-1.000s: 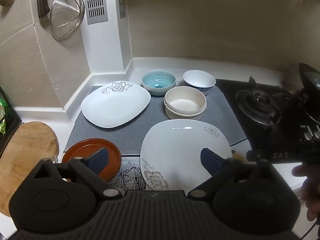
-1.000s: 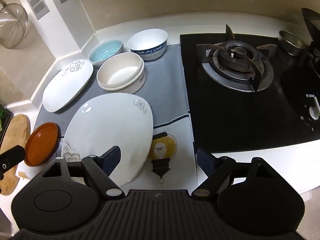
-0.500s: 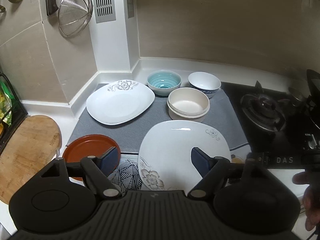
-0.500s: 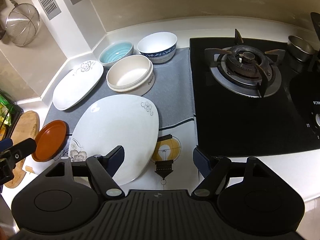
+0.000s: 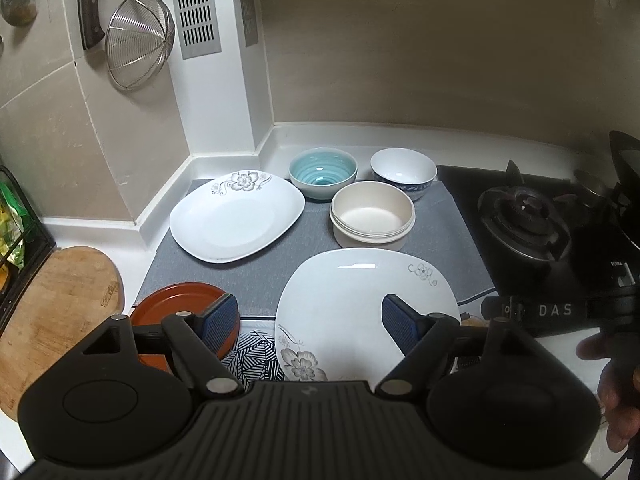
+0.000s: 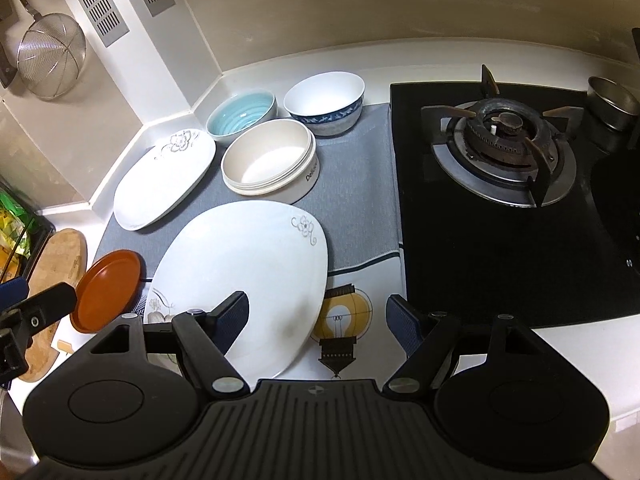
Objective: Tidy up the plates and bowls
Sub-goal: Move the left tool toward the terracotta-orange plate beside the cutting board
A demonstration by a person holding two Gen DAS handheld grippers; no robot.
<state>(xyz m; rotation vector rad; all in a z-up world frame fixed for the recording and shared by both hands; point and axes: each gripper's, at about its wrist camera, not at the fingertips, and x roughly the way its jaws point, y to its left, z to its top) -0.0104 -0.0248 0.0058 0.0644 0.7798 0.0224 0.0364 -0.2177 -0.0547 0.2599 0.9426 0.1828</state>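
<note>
Two handheld grippers hang over a kitchen counter with the sorting of plates and bowls apparently not yet begun. The left gripper [image 5: 310, 320] has just narrowed its jaws a little from their widest; they stand well apart and hold nothing, a sign, it seems, of sizing up a first pick. The view has also drawn back slightly, so the wall strainer [image 5: 138, 42] at 11 o'clock now shows whole.

Nearest, in the left wrist view, the large white plate [image 5: 366, 312] lies under the right-hand finger [image 5: 400, 326], its left edge between the fingers, while the orange plate [image 5: 176, 306] sits under the other at 9 o'clock. The right gripper [image 6: 316, 320] is likewise open and empty, its left finger above that same white plate's right side.

Farther, at 12 o'clock, stand stacked cream bowls [image 5: 372, 218], with a second white plate [image 5: 236, 216] at 11 o'clock. Beyond them, by the wall, sit a teal bowl [image 5: 322, 172] and a blue-rimmed bowl [image 5: 404, 172]. The gas hob [image 6: 504, 152] lies at 2 o'clock.
</note>
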